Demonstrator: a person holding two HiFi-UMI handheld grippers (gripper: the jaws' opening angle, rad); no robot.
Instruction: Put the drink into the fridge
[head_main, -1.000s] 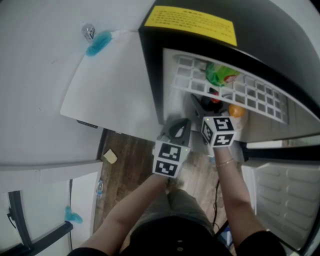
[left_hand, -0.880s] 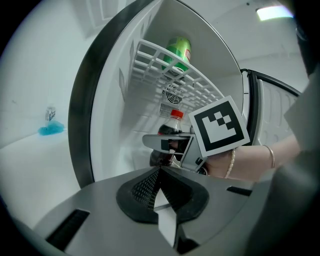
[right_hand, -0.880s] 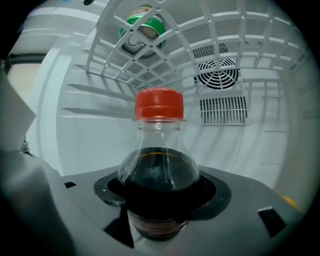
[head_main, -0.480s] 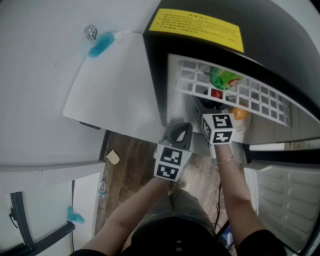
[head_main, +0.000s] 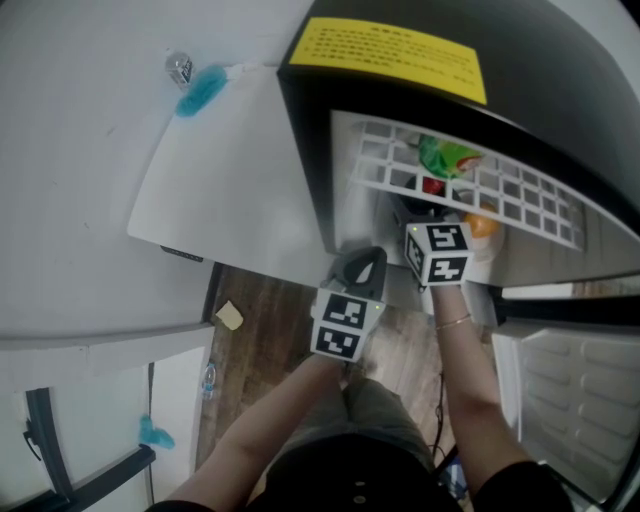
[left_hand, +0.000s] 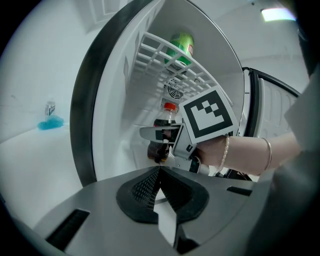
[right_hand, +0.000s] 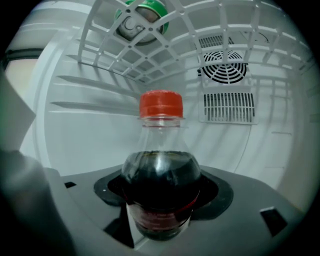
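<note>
Hardly anything has moved in the last half second: both grippers sit almost where they were, at the mouth of the fridge (head_main: 560, 60), a black box with a glossy yellow label (head_main: 390, 48) on top and a smooth white plastic lining.

In the right gripper view, the right gripper (right_hand: 161, 215) has its jaws pinching the lower body of the bottle (right_hand: 161, 175). It is clear plastic, round-shouldered, filled with dark cola and closed by a ribbed red cap (right_hand: 161, 105). The bottle stands upright at the centre of the frame, inside the fridge under the white wire shelf (right_hand: 200, 45). Whether its base rests on anything cannot be seen. A green can (right_hand: 142, 17) lies on that grid at the upper left, and a round fan grille (right_hand: 227, 62) sits in the back wall at the upper right.

The left gripper (left_hand: 160, 175) has its jaws pressed together with nothing between them, just outside the opening.
</note>
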